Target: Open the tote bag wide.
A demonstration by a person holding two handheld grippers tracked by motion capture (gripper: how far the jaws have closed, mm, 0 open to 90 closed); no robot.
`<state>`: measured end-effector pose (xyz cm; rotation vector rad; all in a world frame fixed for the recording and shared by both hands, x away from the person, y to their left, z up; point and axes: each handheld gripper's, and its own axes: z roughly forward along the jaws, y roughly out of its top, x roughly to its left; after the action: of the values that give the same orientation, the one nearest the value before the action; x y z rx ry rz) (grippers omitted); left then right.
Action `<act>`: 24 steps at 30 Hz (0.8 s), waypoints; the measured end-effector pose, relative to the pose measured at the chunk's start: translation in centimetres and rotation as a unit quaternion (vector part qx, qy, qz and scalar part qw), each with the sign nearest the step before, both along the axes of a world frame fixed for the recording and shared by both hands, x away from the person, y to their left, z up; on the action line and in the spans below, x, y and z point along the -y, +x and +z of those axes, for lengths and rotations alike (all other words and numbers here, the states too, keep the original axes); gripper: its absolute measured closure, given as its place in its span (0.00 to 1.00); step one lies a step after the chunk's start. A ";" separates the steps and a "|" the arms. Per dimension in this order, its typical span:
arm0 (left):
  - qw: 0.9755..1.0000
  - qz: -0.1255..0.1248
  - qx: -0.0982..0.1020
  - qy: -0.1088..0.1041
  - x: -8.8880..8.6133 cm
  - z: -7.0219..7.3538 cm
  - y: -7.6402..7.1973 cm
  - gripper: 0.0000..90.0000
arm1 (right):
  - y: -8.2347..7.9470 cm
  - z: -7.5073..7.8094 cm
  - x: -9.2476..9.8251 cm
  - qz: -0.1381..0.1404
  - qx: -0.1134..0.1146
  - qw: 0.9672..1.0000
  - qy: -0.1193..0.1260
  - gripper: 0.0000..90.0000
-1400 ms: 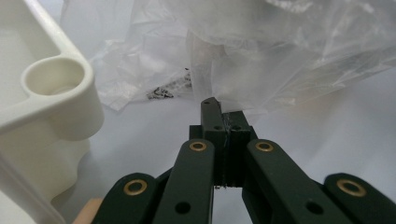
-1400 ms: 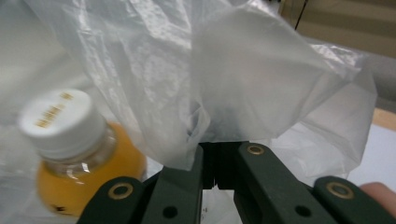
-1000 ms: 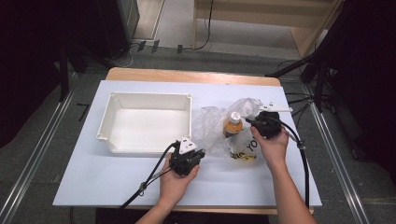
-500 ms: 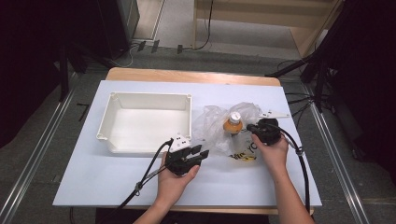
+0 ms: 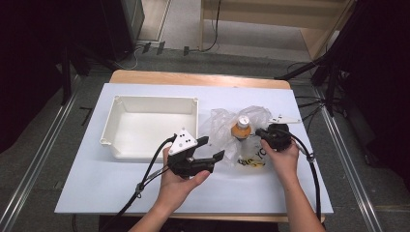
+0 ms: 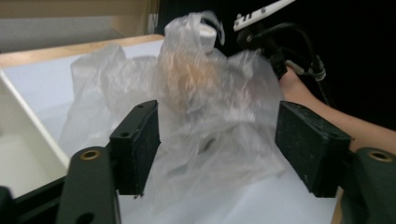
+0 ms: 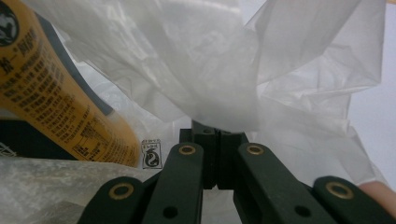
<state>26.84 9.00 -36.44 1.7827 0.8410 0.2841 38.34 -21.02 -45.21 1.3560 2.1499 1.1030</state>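
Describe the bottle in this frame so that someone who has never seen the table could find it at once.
Start at the white tray on the left half of the white table; just right of it lies a crumpled clear plastic bag. The bottle stands inside that bag, beside the right gripper, which is shut on the plastic. Its orange body and white cap make it the one coloured thing among white and clear neighbours.

Orange and white on a pale table

Clear plastic bag point(image 5: 225, 126) veils an orange bottle point(image 5: 241, 130) with white cap; cream tray point(image 5: 153, 102); black fingers point(image 6: 138, 145); white table point(image 5: 96, 183).
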 end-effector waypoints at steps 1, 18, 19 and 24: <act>1.000 -0.003 -0.003 0.009 0.5 0.1 0.6 0.30 | 0.0 0.0 0.0 0.001 0.001 1.000 0.002 1.00; 0.994 0.064 -0.040 0.085 3.0 -2.8 4.6 1.00 | -0.7 0.6 0.7 0.012 0.015 1.000 0.005 1.00; 0.993 0.066 -0.044 0.089 3.0 -3.1 4.6 1.00 | -0.9 0.7 0.8 0.011 0.016 1.000 0.008 1.00; 0.990 0.065 -0.055 0.110 3.4 -5.1 4.2 1.00 | -1.1 0.7 1.3 0.008 0.020 1.000 0.009 1.00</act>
<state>31.02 5.59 -41.53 1.9656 1.0394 0.3771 37.22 -22.32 -44.51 1.3148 2.1317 1.1494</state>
